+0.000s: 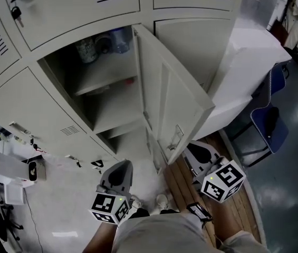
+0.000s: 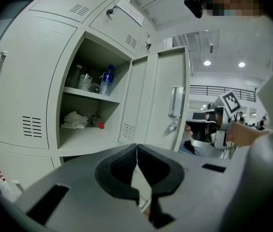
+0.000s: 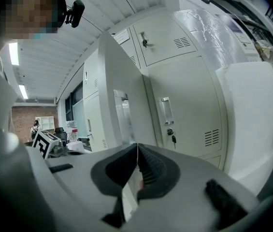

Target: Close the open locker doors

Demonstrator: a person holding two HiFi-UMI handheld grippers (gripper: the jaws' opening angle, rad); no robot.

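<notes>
One grey locker (image 1: 93, 96) stands open, with shelves and a few bottles (image 1: 109, 41) inside. Its door (image 1: 170, 104) swings out toward me, the handle (image 1: 176, 137) near its free edge. My left gripper (image 1: 118, 175) is low in front of the opening, jaws shut on nothing. In the left gripper view, the left gripper (image 2: 136, 146) faces the open compartment (image 2: 90, 105) and the door (image 2: 160, 100). My right gripper (image 1: 204, 154) hangs just right of the door's edge, also shut and empty. The right gripper view shows the right gripper (image 3: 137, 146) pointing along the door's outer face (image 3: 122, 105).
Closed lockers surround the open one; a key (image 1: 16, 13) hangs in one at upper left. A white cabinet (image 1: 249, 67) and blue chairs (image 1: 270, 125) stand to the right. Wooden boards (image 1: 183, 181) lie underfoot. Boxes and clutter (image 1: 6, 167) sit at the left.
</notes>
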